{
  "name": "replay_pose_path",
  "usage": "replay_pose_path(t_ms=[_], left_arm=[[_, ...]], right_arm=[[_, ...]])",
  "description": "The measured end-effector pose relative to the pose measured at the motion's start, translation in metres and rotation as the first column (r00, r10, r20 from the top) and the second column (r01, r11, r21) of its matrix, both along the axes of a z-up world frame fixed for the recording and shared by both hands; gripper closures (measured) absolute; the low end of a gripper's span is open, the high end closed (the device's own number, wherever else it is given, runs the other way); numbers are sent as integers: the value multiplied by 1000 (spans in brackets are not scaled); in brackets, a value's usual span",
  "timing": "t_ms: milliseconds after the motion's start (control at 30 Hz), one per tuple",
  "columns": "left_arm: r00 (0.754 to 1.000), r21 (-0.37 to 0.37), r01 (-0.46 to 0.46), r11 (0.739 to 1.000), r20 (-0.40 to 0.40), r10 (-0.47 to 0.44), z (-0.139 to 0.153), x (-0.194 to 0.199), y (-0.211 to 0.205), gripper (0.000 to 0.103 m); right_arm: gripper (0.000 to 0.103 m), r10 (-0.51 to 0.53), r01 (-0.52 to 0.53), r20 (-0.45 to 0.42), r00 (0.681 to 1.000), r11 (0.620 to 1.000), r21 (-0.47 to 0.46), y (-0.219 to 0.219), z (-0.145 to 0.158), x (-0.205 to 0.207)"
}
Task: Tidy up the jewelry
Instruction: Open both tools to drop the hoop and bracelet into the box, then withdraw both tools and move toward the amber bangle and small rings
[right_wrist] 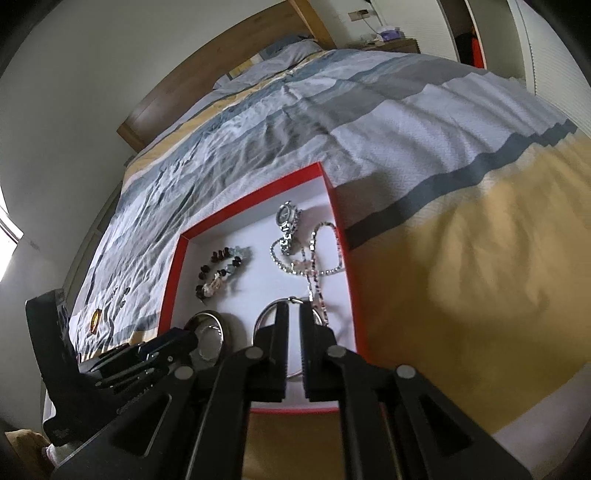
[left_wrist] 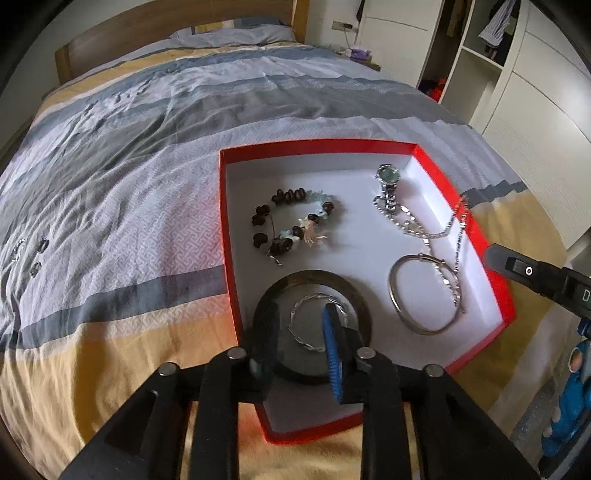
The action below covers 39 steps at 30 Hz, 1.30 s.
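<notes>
The left hand-held gripper [left_wrist: 301, 332] is low over the near part of the red box [left_wrist: 495, 258]. Its two fingers are spread apart, one dark and one with a blue pad. Between them lies a thin silver chain bracelet [left_wrist: 314, 321], and the fingers are not squeezing it. The chain rests inside a dark round bangle [left_wrist: 354, 291] on the white floor of the box.

The right hand-held gripper [right_wrist: 293, 343] is over the near right part of the same box. Its two black fingers are close together with a thin gap, and I cannot tell if they pinch anything. Right behind the fingers sits a big silver ring bracelet [left_wrist: 424, 291].

A long silver necklace [left_wrist: 439, 232] lies across the ring bracelet and loops up over the right wall of the box. Left of it, in the middle of the box, is a bead bracelet [left_wrist: 291, 221] with dark brown and pale blue beads. In the far right corner of the box lies a silver watch [left_wrist: 388, 177] with a green face.

The box sits on a bed [left_wrist: 129, 147] with a striped cover of yellow, grey and white. A few small shiny pieces [left_wrist: 31, 254] lie on the cover, well apart from the box on the left. At the far end of the bed are a pillow [left_wrist: 236, 33] and a wooden headboard [left_wrist: 92, 51].
</notes>
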<state>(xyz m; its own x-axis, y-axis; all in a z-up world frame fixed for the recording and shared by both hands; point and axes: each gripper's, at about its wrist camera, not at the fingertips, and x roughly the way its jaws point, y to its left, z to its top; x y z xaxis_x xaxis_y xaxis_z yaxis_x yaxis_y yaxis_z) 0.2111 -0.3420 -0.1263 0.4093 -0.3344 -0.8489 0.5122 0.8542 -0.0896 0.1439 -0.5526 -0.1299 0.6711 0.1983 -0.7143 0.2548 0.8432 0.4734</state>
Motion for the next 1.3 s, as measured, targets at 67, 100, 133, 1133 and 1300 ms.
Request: replay_pose_path(t_ms=[67,100,133,1133,1300], left_arm=[[1000,-9,1,1000,7,-1,7,-5,4,72],[1000,-14,-1,1000,9,1,10,-7,6,70],[1000,-22,-5,1000,12,5,14,-10,9,68],[919,-50,-338,940,198,341,91,-115,244,24],[882,-44,-414,909,228,413,99,-132,288,21]], right_arm=[[96,-5,5,5,1000,1000,-4,2,5,-4],[96,-6,6,8,1000,1000,-5,3,8,-6],[96,-5,5,12,1000,1000,-8,5,11,-8],[53,100,-90,22,995,958,-273,197,78,-84],[52,122,-104,42,992,950,-293,227,90,-90]])
